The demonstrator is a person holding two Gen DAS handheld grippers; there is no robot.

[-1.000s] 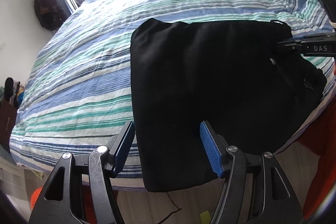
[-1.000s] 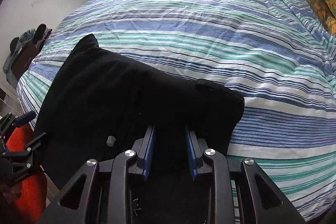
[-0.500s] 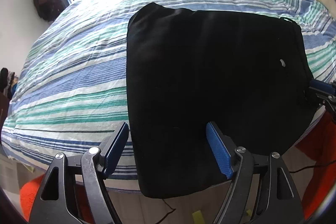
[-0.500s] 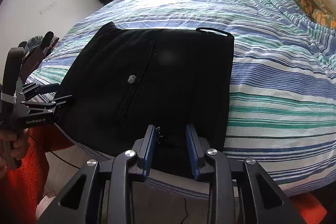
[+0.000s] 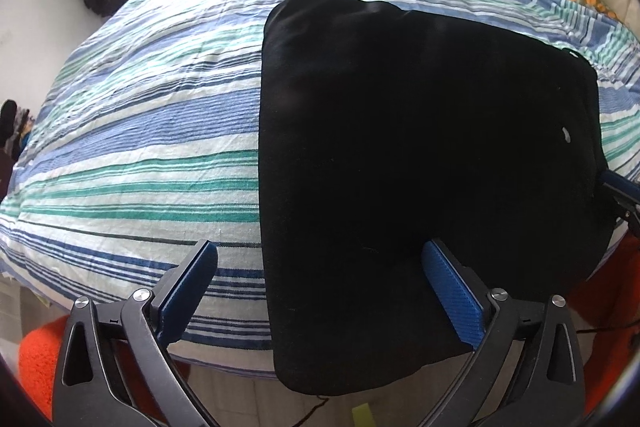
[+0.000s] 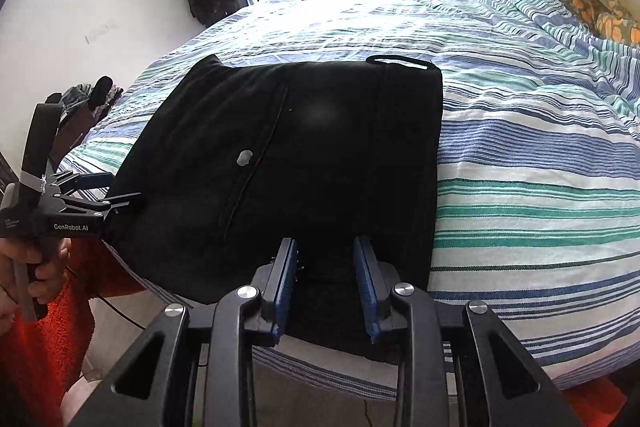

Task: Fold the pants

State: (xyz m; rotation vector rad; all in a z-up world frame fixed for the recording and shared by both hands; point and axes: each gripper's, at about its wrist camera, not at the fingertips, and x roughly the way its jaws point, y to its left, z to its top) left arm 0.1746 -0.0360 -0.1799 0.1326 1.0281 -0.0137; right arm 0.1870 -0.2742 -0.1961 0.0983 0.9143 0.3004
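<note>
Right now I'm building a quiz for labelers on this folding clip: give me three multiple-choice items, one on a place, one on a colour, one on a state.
1. Where do the pants lie?
A. on the floor
B. at the near edge of the bed
C. on a chair

2. What colour are the pants?
A. black
B. red
C. white

3. How do the pants lie?
A. crumpled in a heap
B. hanging in the air
C. folded flat into a rough rectangle

Key: 1 B, the pants rest on the striped bedcover, their near end over its edge. 2 A, the cloth is black in both views. 3 C, they lie flat with straight sides; the left gripper is opening, its pads pressing nothing.
</note>
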